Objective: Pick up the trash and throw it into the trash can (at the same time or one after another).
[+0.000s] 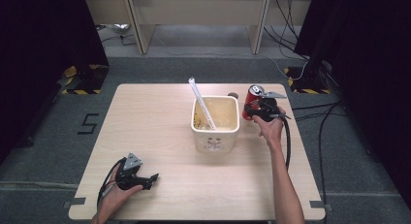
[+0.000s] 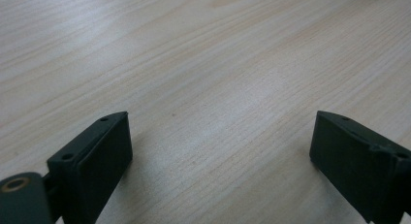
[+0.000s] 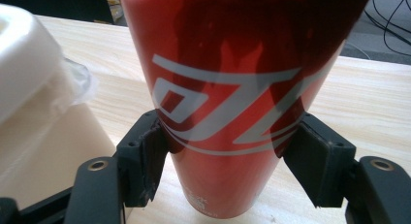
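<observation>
A red soda can [image 1: 253, 101] with white lettering stands just right of a cream square tub [image 1: 215, 136] on the wooden table. My right gripper [image 1: 250, 110] is shut on the can. In the right gripper view both black pads [image 3: 150, 156] press against the lower sides of the can [image 3: 228, 64], whose base sits just over the tabletop; I cannot tell if it touches. A long white stick [image 1: 201, 102] leans in the tub and pokes out toward the back left. My left gripper [image 1: 153, 178] rests near the table's front left. Its jaws stand wide open over bare wood, my left gripper [image 2: 220, 151] holding nothing.
The tub's white rim [image 3: 29, 64] sits close to the left of the can. A small brown thing [image 1: 233, 94] lies behind the tub. Cables [image 1: 310, 112] trail on the floor to the right, and desk legs [image 1: 138, 35] stand beyond the table's far edge.
</observation>
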Demonstrator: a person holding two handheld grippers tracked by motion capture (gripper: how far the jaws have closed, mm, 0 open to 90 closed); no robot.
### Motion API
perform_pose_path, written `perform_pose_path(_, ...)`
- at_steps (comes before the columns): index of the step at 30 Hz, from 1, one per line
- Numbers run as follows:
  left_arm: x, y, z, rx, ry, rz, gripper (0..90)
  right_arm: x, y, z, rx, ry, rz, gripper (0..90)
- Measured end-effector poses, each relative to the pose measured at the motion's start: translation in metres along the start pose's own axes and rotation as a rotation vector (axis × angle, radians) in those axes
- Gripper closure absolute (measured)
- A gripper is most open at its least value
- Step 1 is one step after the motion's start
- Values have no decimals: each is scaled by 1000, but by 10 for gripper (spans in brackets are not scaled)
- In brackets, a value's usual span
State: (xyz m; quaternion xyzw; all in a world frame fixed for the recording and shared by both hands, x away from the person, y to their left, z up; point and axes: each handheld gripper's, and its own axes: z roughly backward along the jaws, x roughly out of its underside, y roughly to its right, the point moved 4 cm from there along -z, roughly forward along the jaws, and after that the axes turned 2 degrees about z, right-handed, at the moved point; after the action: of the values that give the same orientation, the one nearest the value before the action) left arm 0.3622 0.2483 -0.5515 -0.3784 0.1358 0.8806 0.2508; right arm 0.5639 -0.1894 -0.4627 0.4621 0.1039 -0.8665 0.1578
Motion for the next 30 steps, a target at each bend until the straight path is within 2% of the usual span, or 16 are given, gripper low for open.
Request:
perform_pose_path(3,0,0,0,0,-1,0,74,-3,0,8,-3,6,-6,346)
perform_pose_path(5,0,0,0,0,0,0,73,-7,-1,16,-3,9,7,346)
perform_pose_path(16,0,0,0,0,0,0,73,-17,-6,37,8,12,41,346)
perform_pose_path(30,0,0,0,0,1,1,73,-31,-13,67,-15,44,57,347)
